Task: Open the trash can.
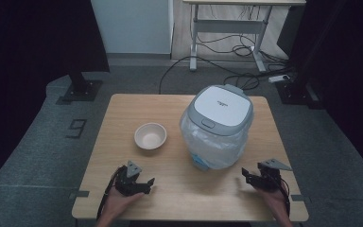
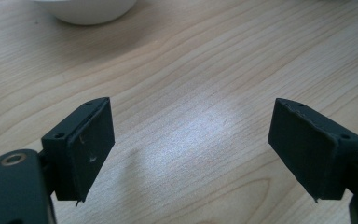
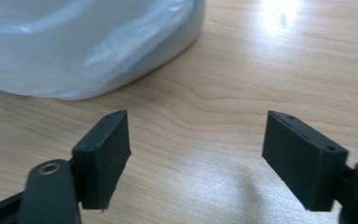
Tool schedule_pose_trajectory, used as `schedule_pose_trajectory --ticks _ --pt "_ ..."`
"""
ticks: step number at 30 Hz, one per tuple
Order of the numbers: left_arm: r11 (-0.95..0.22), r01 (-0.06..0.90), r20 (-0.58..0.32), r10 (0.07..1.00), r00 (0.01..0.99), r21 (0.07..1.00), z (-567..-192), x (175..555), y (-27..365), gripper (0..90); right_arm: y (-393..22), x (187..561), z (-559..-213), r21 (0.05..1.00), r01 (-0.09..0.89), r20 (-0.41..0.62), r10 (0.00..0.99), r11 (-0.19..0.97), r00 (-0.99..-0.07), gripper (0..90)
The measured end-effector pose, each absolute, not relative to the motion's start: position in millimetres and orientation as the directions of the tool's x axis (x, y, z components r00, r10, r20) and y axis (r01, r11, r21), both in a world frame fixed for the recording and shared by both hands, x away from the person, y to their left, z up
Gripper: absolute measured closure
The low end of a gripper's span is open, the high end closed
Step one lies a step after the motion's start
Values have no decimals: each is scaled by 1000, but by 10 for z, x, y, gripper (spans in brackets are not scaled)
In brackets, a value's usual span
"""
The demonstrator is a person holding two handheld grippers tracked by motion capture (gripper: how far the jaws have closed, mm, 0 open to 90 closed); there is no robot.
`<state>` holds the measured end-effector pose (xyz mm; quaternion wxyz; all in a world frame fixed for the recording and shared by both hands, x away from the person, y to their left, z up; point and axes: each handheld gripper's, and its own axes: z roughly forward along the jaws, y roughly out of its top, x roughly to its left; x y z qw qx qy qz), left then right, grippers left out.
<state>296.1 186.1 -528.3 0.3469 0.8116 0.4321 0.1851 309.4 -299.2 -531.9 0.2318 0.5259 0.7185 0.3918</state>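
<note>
Nothing begun yet, judging by the layout: rice cooker, wrapped in clear plastic, standing lid-down-shut right of the table's centre toward the far edge; empty bowl just left of it, well apart. Left tool near the front edge, jaws spread, pinching nothing; right tool near the front-right corner, likewise spread and empty. From the right gripper view, plastic-covered base close ahead; from the left gripper view, bowl rim beyond bare wood.
</note>
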Motion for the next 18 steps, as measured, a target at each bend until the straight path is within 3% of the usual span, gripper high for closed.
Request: schedule_pose_trajectory --ticks 9,18 --pt "-355 597 -28 844 536 719 -5316 3024 1963 153 -2803 2964 -5162 857 487 61 905 169 -421 329" --pt "-359 596 -13 850 527 719 -5313 3011 1943 160 -2643 2857 -5072 888 414 36 868 199 -495 532"
